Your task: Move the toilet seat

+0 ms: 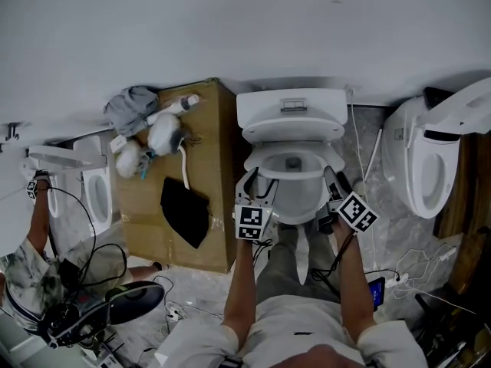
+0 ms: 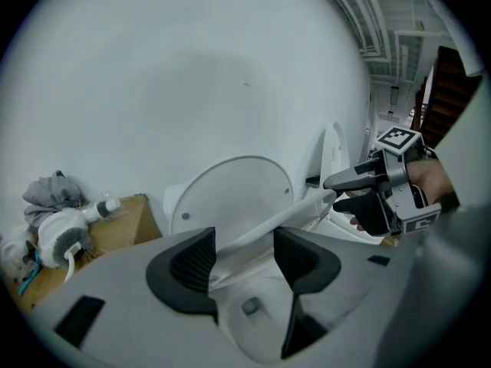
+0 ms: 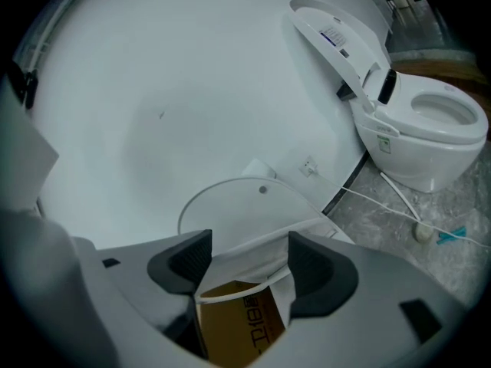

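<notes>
The white toilet [image 1: 290,107] stands against the wall in the middle of the head view. Its seat ring [image 1: 295,172] is raised partway off the bowl [image 1: 298,202], with the round lid [image 2: 230,194] upright behind it. My left gripper [image 1: 248,184] is shut on the seat's left rim [image 2: 291,215], which runs between its black pads [image 2: 192,259]. On the right rim [image 3: 253,265] my right gripper [image 1: 332,178] is shut as well; from the left gripper view it [image 2: 360,186] shows at the seat's far side. The lid [image 3: 238,205] also fills the middle of the right gripper view.
A cardboard box [image 1: 207,129] left of the toilet carries a black cloth [image 1: 186,211], bottles and a grey rag. A second toilet [image 1: 430,159] with its lid up stands at the right. Cables and a power strip [image 1: 399,278] lie on the floor. Another person [image 1: 31,274] crouches at the far left.
</notes>
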